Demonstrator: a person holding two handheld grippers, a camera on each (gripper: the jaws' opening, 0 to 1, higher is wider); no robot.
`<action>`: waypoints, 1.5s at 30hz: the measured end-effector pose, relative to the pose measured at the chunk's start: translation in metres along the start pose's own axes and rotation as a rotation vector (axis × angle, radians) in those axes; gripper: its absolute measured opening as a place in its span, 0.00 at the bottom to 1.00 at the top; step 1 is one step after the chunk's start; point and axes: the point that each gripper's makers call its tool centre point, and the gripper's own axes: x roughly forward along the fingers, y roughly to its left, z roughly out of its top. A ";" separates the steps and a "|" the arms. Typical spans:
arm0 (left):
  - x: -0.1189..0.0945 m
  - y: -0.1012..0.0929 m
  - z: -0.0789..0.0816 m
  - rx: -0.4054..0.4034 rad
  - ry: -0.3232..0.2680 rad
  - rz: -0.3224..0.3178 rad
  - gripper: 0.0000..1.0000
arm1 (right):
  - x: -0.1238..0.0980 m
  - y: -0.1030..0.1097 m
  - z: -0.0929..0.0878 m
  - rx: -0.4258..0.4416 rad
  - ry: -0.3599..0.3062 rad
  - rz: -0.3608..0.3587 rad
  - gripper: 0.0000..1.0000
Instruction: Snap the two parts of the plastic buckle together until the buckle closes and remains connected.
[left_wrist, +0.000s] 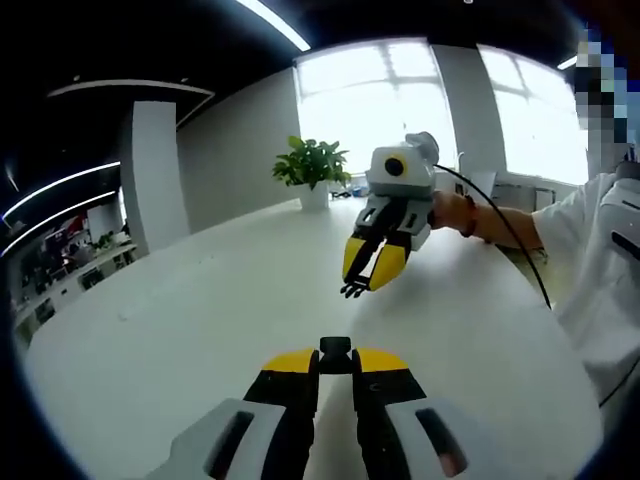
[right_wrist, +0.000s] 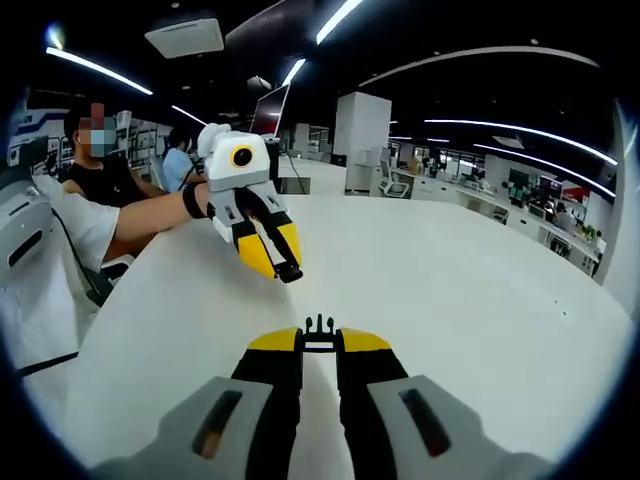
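My left gripper (left_wrist: 335, 362) is shut on the black socket half of the buckle (left_wrist: 335, 348), which pokes out between its yellow-tipped jaws. Across from it, above the white table (left_wrist: 180, 320), a person's hand holds my right gripper (left_wrist: 360, 283), shut on the pronged half (left_wrist: 352, 291). In the right gripper view, the right gripper (right_wrist: 319, 342) grips that pronged half (right_wrist: 319, 327) with its prongs pointing forward. The left gripper (right_wrist: 282, 264) hangs up and to the left, with the socket half (right_wrist: 291, 273) at its tips. The two halves are apart, facing each other.
A potted plant (left_wrist: 313, 165) stands at the table's far edge by bright windows. The person's white sleeve (left_wrist: 600, 260) and a black cable (left_wrist: 520, 250) are at the right. Another seated person (right_wrist: 180, 160) and a monitor (right_wrist: 272, 110) are beyond the table.
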 end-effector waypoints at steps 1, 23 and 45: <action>0.000 -0.001 0.000 0.004 0.003 -0.001 0.12 | 0.000 0.001 -0.001 0.004 0.001 0.003 0.12; 0.010 -0.021 -0.007 0.014 0.007 -0.068 0.12 | 0.012 0.017 -0.009 0.011 0.001 0.072 0.12; 0.012 -0.035 -0.012 0.027 0.027 -0.132 0.12 | 0.014 0.032 -0.010 0.010 0.003 0.146 0.12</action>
